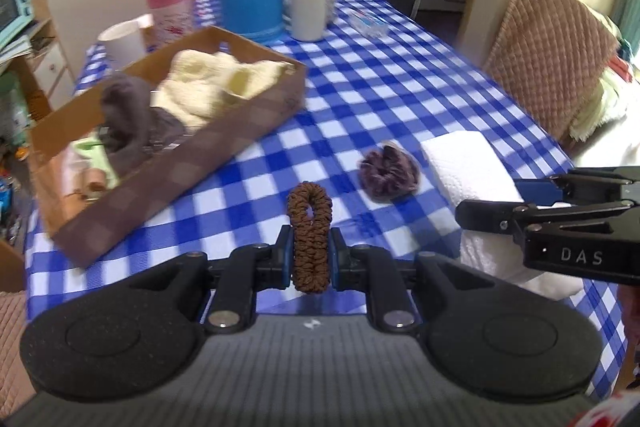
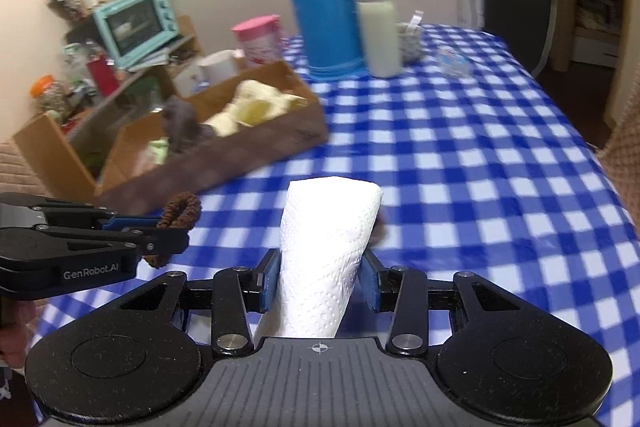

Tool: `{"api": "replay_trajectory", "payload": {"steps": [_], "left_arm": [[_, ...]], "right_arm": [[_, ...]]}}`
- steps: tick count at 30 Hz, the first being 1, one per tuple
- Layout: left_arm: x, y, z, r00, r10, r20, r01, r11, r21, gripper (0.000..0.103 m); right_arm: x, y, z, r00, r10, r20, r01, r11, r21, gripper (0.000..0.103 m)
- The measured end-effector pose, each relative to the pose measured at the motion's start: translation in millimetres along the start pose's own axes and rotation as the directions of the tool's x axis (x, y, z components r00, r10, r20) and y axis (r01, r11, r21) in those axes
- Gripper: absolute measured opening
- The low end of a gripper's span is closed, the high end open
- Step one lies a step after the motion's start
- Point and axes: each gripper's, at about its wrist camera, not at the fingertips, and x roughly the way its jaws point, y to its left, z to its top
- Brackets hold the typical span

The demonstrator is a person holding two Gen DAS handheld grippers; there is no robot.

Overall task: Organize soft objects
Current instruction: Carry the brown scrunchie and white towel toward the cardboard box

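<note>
My left gripper [image 1: 310, 243] is shut on a brown scrunchie [image 1: 310, 211], squeezed into a long loop above the blue checked tablecloth; in the right wrist view the same scrunchie [image 2: 180, 209] shows in that gripper [image 2: 176, 231]. My right gripper [image 2: 320, 279] is shut on a folded white paper towel [image 2: 328, 223], lifted off the table. A purple scrunchie [image 1: 389, 173] lies on the cloth beside the towel [image 1: 464, 163]. The cardboard box [image 1: 180, 183] at the left holds cream knitwear, a grey-brown soft item and small things.
A blue thermos [image 2: 320, 7], a white bottle [image 2: 380, 31], a pink-lidded cup [image 2: 258, 39] and a white mug [image 1: 122, 41] stand behind the box. A quilted chair back [image 1: 548, 51] is at the table's right edge. A cluttered shelf with a teal oven [image 2: 136, 17] is left.
</note>
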Motion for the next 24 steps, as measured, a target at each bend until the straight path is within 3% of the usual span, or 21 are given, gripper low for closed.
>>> {"api": "replay_trajectory", "payload": {"steps": [13,24], "left_arm": [[-43.1,95.8,14.7,0.984,0.162,0.069,-0.154,0.982,-0.106,0.016],[-19.1,171.7,46.7,0.974,0.214,0.070,-0.200,0.965,-0.169,0.016]], "right_arm": [[44.1,89.6,53.0,0.980,0.193,0.053,-0.187,0.977,-0.100,0.042],[110.9,150.3,99.6,0.960,0.268,0.077,-0.253,0.954,-0.161,0.042]]}}
